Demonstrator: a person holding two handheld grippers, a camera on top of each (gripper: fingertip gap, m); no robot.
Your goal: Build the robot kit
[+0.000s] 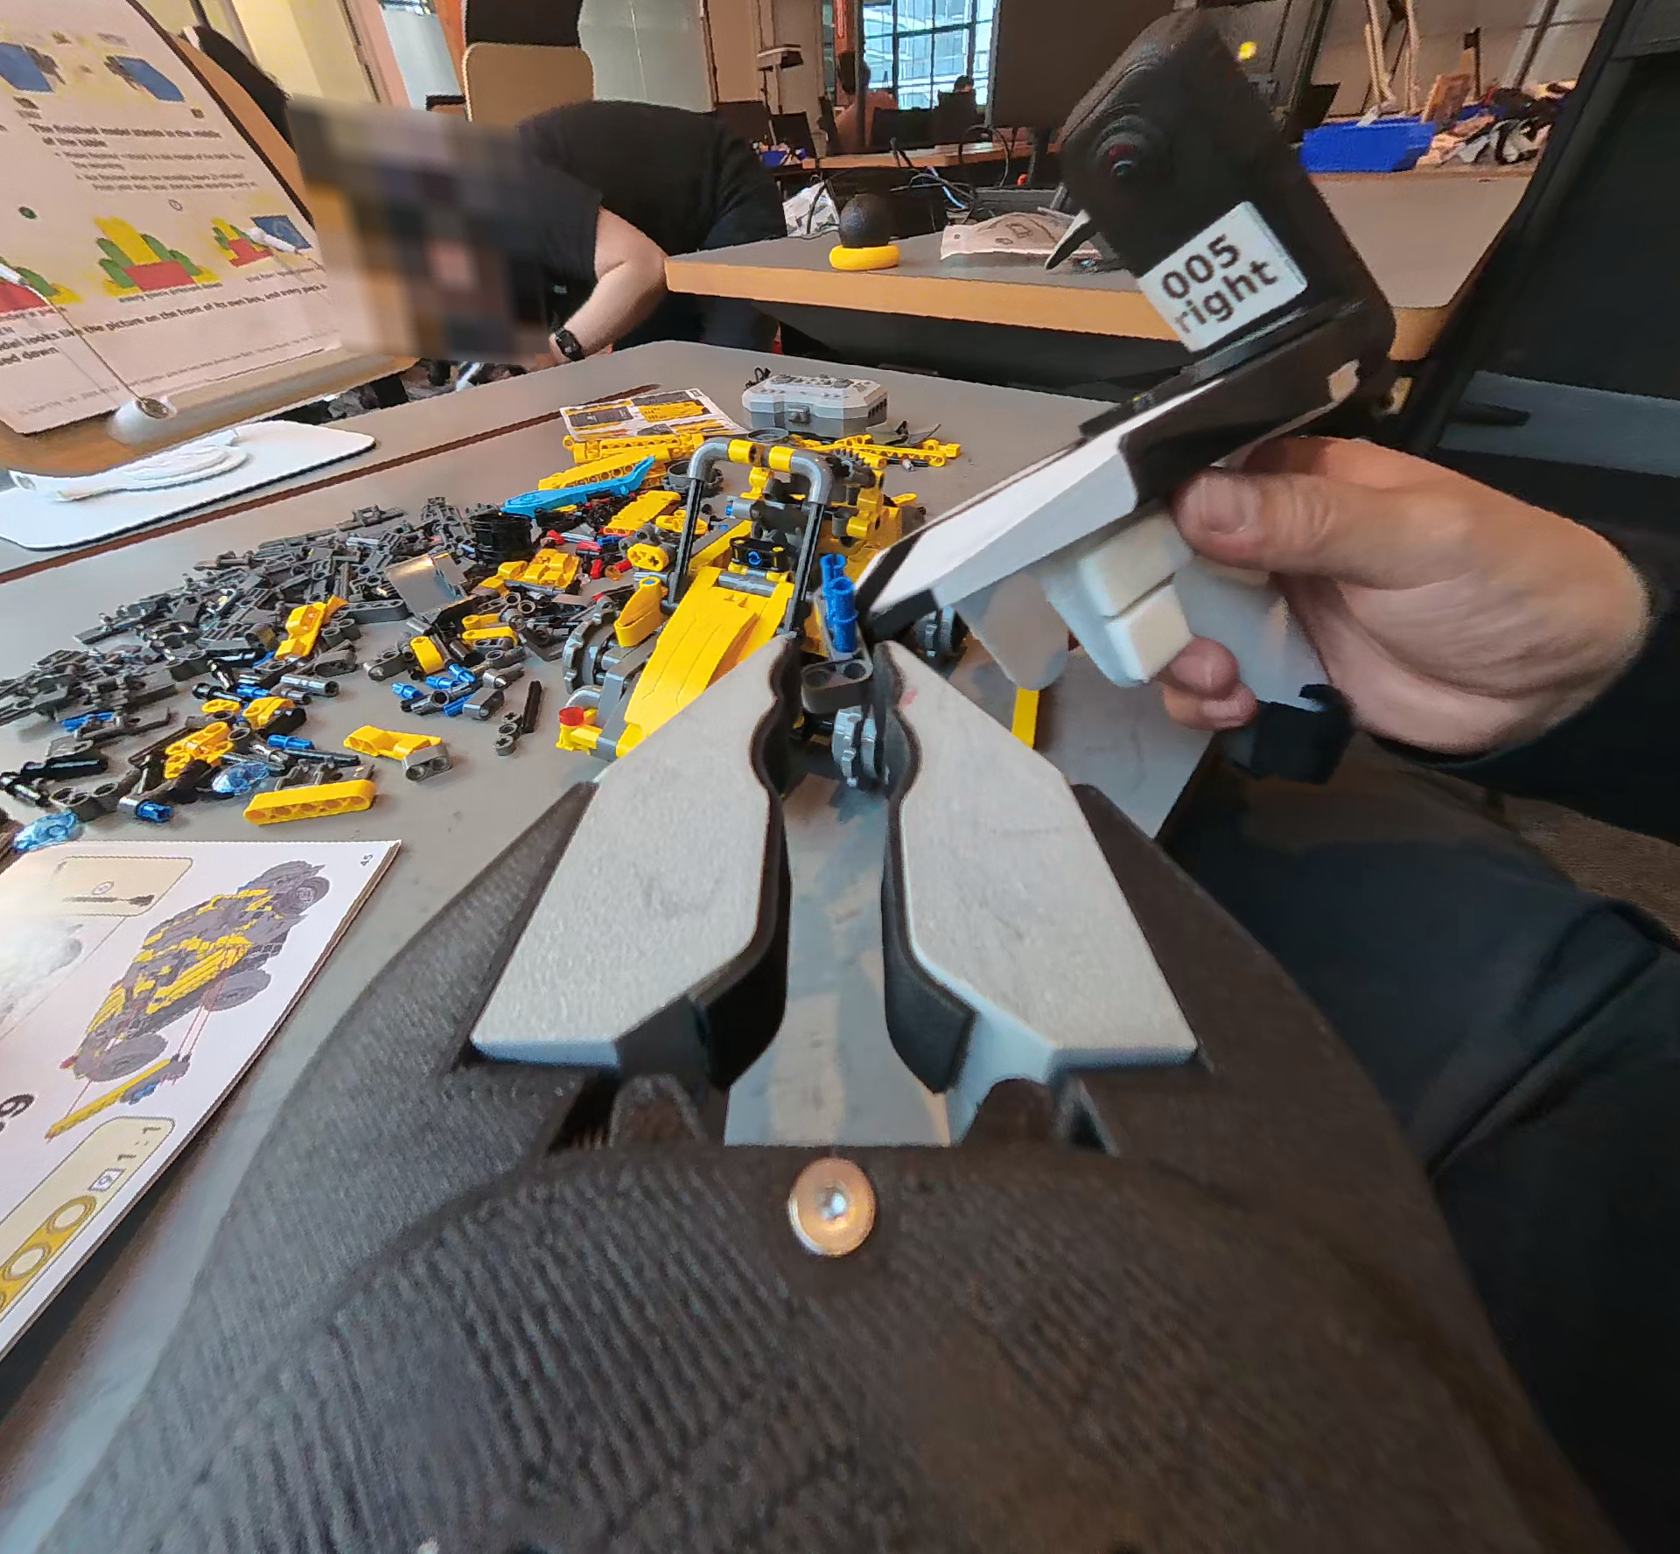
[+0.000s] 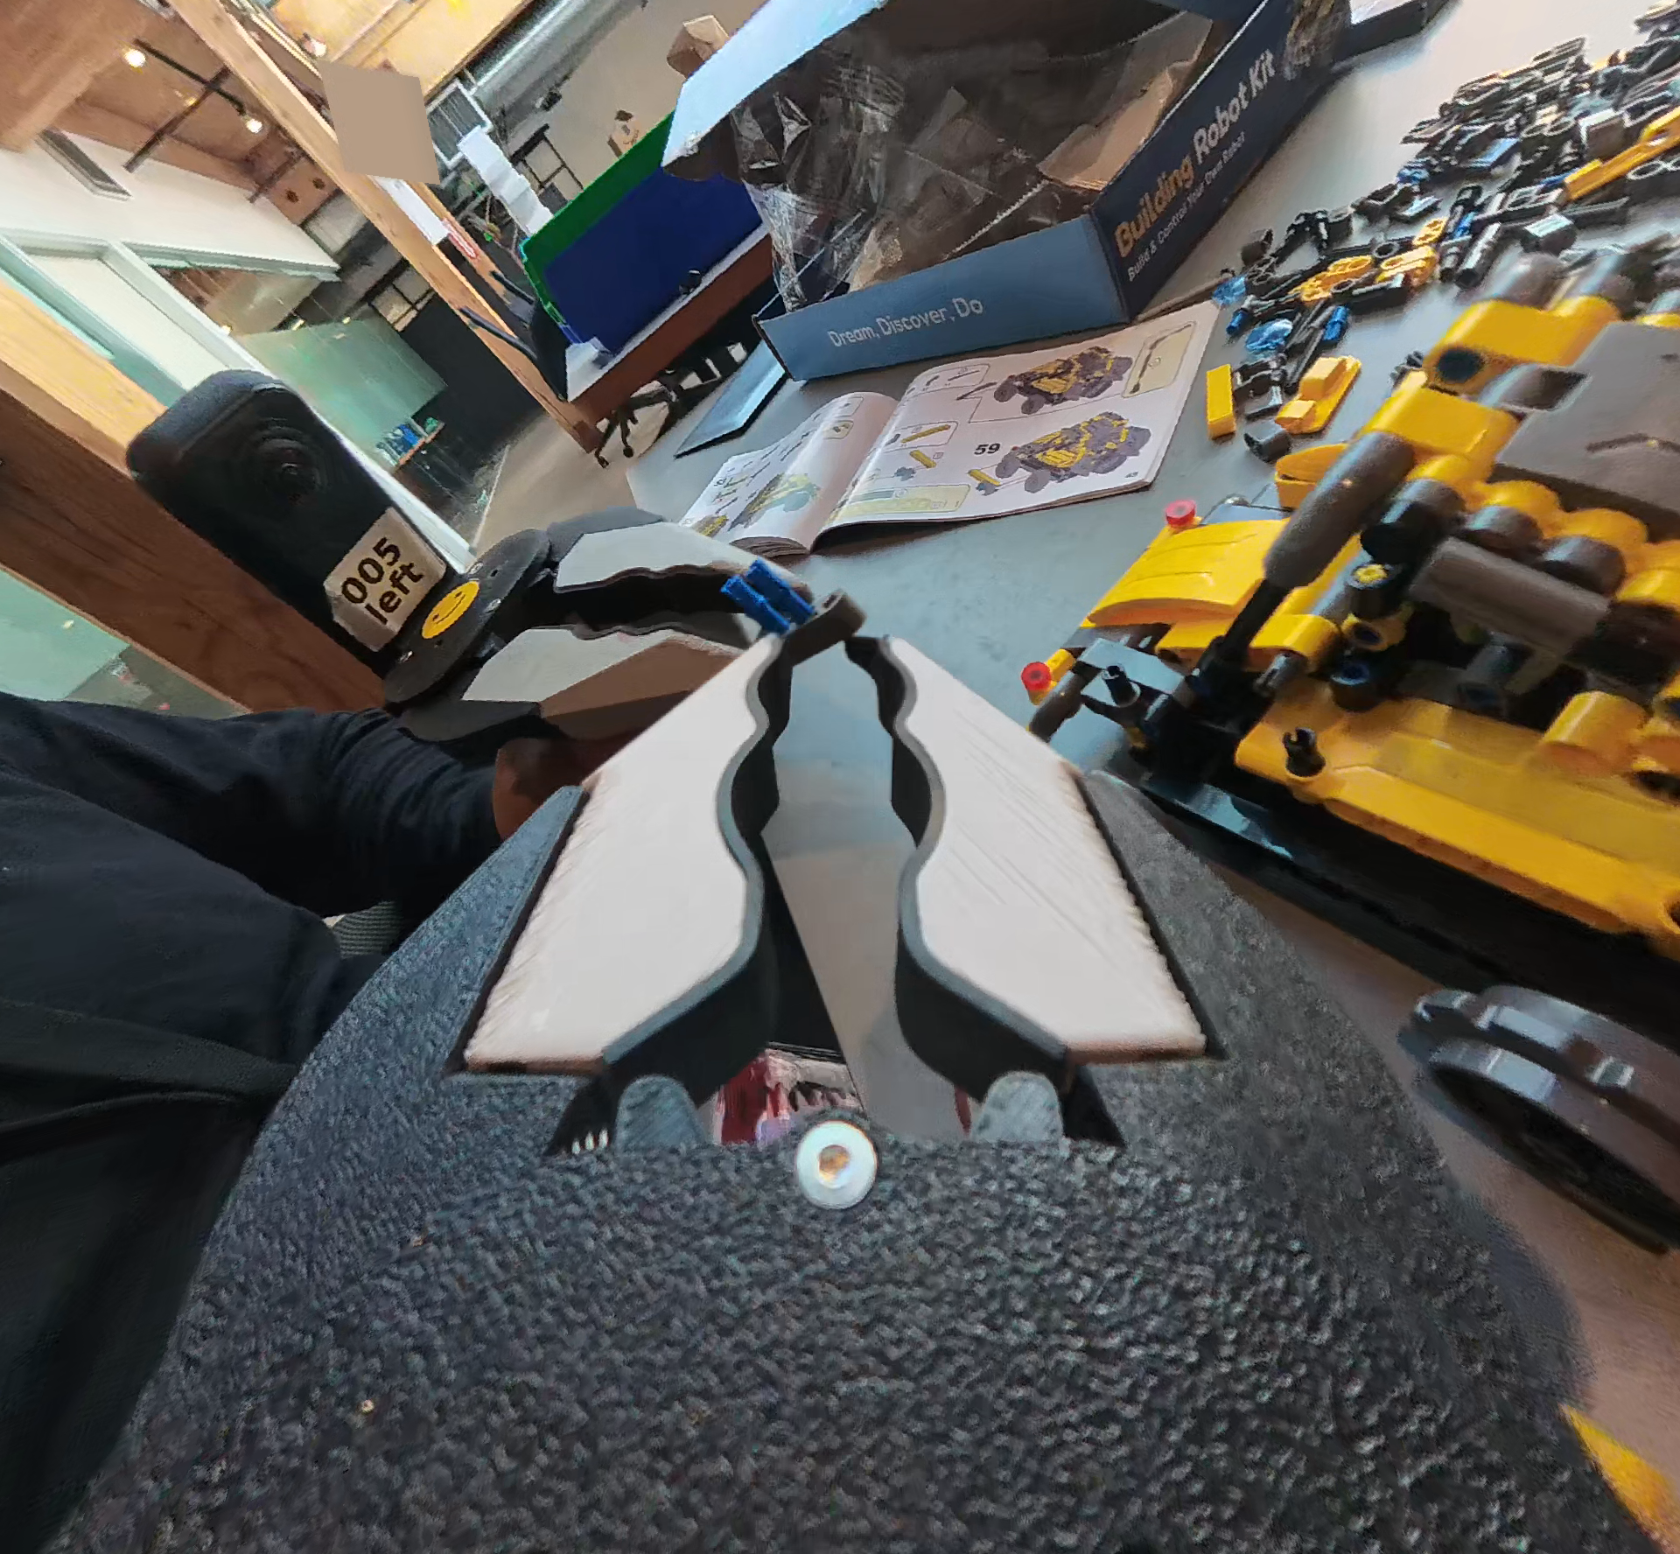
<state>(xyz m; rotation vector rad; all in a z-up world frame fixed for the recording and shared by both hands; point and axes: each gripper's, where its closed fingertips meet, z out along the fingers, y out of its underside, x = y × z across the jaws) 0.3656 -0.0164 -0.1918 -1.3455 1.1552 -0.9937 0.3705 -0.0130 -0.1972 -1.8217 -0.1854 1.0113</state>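
Left wrist view: our left gripper [image 1: 832,674] has its fingers drawn narrow on a small dark grey connector piece [image 1: 836,676] with blue pins [image 1: 838,601] standing up from it.
Right wrist view: our right gripper [image 2: 823,633] pinches the round end of the same grey piece [image 2: 836,615] with a narrow gap between the fingers; the blue pins [image 2: 764,592] stick out toward the left gripper [image 2: 627,629].
Piece location: held above the grey table [image 1: 509,838], between both grippers, just in front of the yellow model car [image 1: 709,647].
Axis: the pins point upward and slightly away from us in the left view; we cannot tell the connector's own long axis.
Edges: the near table edge runs just right of the grippers, beside our hand [image 1: 1418,601].
Room: loose parts [image 1: 273,647] crowd the left; an open instruction booklet [image 2: 954,438] and a dark blue box [image 2: 1045,147] lie beyond; a bare strip of table lies between booklet and car.
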